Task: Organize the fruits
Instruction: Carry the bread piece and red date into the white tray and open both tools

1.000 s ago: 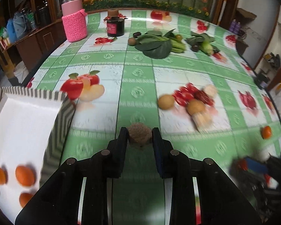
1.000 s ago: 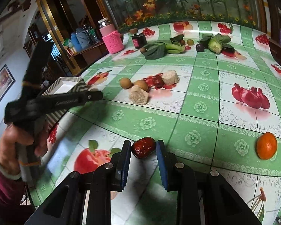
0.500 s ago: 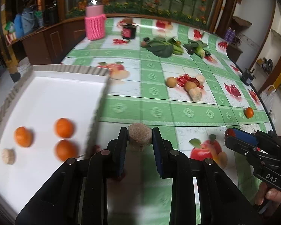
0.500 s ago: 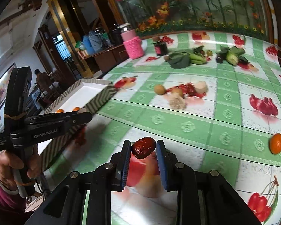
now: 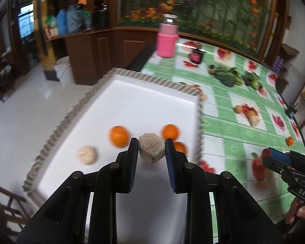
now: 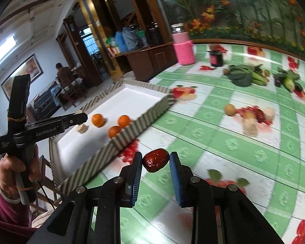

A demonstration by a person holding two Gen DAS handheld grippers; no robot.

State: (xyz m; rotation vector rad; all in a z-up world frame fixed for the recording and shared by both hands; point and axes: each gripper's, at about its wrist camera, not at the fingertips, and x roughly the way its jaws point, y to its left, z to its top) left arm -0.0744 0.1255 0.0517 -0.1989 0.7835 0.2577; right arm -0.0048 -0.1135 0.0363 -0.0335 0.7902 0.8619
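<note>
We note the left claw [image 5: 151,152] clamps a beige faceted lump [image 5: 151,151] above the white tray [image 5: 152,93]; the right claw [image 6: 155,160] grips a red date [image 6: 156,160] over the surface [image 6: 244,152].

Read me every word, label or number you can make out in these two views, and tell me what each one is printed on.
"GenRobot.AI": white print on the side of the left gripper, right wrist view.
"DAS": white letters on the right gripper body, left wrist view.
Small white print on the left gripper's handle: too small to read.
Pink label on the dark jar: too blurred to read.
</note>
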